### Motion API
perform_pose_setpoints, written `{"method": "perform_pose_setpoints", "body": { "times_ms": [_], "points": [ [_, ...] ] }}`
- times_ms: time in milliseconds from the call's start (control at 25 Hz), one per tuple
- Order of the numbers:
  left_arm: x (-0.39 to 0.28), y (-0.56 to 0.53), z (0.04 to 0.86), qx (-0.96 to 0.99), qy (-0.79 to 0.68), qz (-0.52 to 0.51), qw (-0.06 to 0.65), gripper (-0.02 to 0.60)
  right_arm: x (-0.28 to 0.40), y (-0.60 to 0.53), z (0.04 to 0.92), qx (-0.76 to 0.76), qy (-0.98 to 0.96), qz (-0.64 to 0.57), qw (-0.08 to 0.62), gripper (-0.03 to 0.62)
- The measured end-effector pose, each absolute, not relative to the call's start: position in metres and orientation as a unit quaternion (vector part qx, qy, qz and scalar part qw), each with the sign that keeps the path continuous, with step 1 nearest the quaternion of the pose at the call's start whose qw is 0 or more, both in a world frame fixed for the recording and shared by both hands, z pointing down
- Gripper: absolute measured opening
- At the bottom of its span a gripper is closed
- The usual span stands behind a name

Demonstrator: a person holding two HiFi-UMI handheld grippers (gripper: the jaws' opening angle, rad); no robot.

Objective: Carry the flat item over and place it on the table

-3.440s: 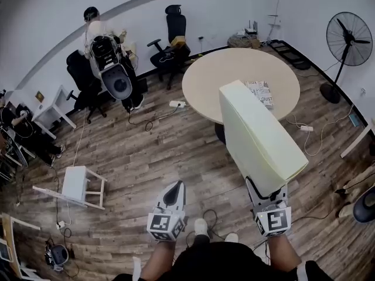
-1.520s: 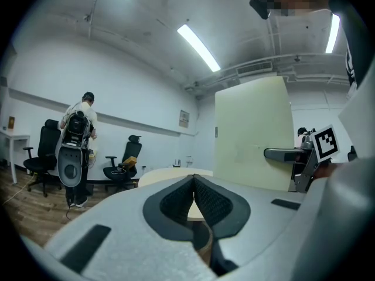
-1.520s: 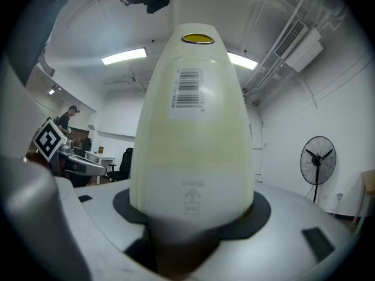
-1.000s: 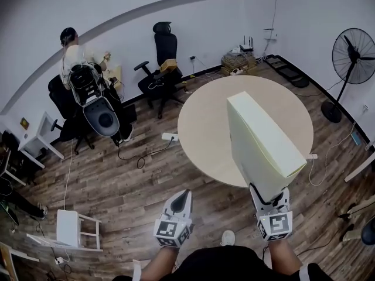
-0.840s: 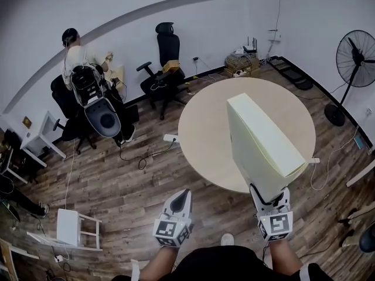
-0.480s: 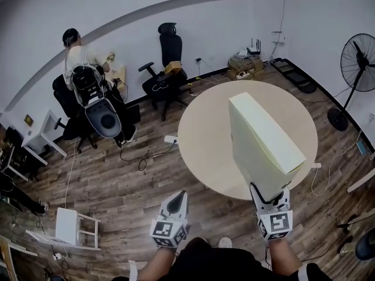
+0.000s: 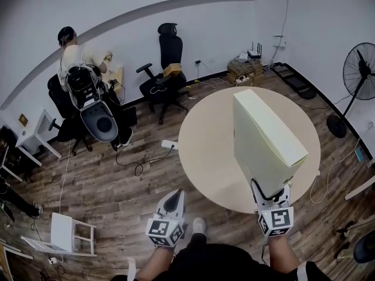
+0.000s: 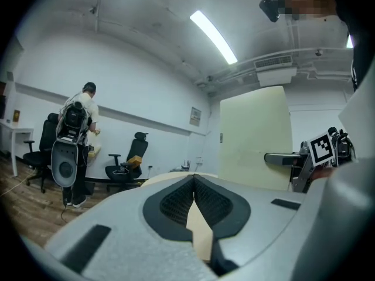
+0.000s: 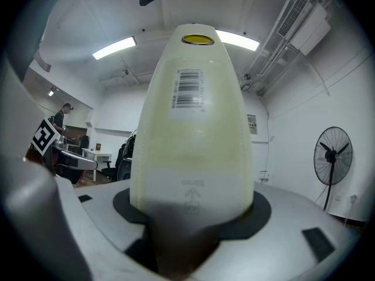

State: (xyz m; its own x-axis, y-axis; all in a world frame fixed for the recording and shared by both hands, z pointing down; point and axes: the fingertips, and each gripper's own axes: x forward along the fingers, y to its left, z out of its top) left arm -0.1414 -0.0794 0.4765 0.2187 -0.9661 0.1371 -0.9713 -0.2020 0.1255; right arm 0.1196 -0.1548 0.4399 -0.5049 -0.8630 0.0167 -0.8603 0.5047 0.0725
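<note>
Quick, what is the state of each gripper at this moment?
Left gripper: closed, with nothing between the jaws.
Right gripper: closed on the flat pale yellow box, holding it by its lower end.

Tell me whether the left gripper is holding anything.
No, the left gripper has its jaws closed together with nothing between them.

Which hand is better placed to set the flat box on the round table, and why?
Right. The right tongs clamp the flat box, which stands over the round table; the left tongs are shut and empty.
</note>
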Motion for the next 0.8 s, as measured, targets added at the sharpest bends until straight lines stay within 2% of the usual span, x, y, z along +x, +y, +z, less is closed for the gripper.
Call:
{"method": "perform_pose_setpoints", "body": {
  "times_ms": [320,800],
  "points": [
    [-0.2,-0.164,0.462,0.796,-0.602,0.033,0.049,0.003,0.07,-0.227,0.428,0.521,-0.853,-0.035,0.019,0.29],
    [-0.242,-0.266,0.466,0.828,-0.556,0.014,0.068,0.003,0.036,-0.293,0.438,0.557,-0.829,-0.012,0.035,0.288]
  ]
}}
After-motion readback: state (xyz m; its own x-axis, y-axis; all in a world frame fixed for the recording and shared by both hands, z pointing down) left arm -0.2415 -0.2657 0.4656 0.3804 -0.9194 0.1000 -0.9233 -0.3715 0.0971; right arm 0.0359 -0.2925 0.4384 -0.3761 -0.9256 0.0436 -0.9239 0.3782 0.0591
